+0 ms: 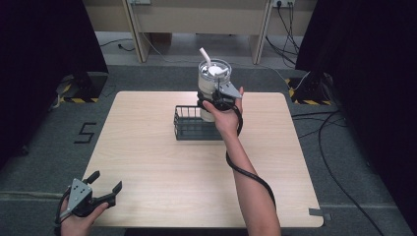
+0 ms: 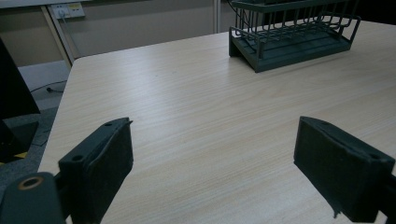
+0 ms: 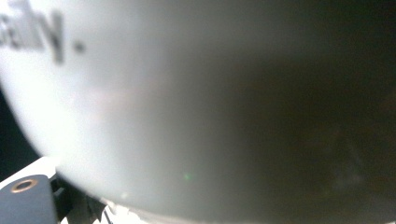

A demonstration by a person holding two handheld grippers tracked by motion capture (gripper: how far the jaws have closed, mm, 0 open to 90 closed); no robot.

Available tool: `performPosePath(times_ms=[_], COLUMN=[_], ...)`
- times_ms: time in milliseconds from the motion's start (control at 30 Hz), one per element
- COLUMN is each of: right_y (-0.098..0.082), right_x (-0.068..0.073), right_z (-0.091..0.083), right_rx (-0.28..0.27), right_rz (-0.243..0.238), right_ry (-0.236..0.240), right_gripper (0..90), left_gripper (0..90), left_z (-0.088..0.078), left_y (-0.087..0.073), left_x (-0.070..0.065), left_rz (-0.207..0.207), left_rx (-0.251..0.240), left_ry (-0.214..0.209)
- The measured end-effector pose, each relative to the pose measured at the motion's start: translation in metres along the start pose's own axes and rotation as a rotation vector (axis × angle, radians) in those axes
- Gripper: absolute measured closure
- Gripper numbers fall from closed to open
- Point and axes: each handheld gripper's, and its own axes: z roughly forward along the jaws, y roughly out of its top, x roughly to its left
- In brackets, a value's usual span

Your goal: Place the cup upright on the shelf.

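White lidded plastic tumbler with straw (image 1: pixel 213 78), pinched by the right gripper (image 1: pixel 212 102), is held above the dark wire basket (image 1: pixel 187 129) at table's twelve o'clock; tilting could spill it. Left gripper (image 1: pixel 104 183) spread at seven o'clock

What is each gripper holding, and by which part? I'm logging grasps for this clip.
The right gripper clamps the white cup with a straw around its side wall, above the wire basket. The left gripper is open and holds nothing.
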Motion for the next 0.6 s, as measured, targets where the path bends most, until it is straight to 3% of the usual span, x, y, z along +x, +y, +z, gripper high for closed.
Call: performPosePath(times_ms=[600], right_y=[-0.01], right_x=[0.006], right_z=[0.013], right_rx=[0.027], right_rz=[0.0], right_ry=[0.003], right_gripper=[9.7], left_gripper=[11.2], left_z=[-0.001], left_y=[0.0], left_x=[0.002], left_rz=[-0.003], left_rx=[0.0], left_ry=[0.002])
